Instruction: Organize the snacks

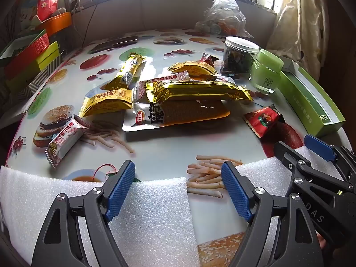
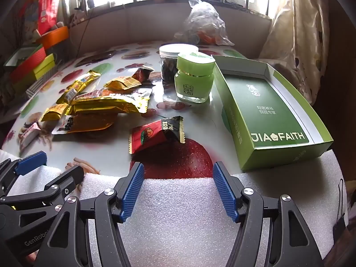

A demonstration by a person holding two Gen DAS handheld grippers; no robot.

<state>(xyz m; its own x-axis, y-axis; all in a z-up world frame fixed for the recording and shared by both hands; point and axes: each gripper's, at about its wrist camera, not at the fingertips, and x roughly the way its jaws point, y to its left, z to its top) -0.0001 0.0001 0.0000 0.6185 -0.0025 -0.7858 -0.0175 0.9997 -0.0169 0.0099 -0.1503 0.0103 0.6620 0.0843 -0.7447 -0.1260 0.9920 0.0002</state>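
Observation:
Several snack packets lie in a loose pile mid-table: gold packets (image 1: 198,91), a flat orange pouch (image 1: 178,115), a white-and-red candy bar (image 1: 64,140) at the left, and a red packet (image 1: 262,119) at the right, which also shows in the right wrist view (image 2: 155,133). An open green box (image 2: 267,111) lies at the right edge. My left gripper (image 1: 178,189) is open and empty over the near table edge. My right gripper (image 2: 178,189) is open and empty, just short of the red packet.
A green jar (image 2: 193,77) and a clear jar with a white lid (image 2: 173,64) stand behind the box. A plastic bag (image 2: 202,24) sits at the back. Coloured boxes (image 1: 33,53) stack at the left. White foam (image 2: 178,218) covers the near edge.

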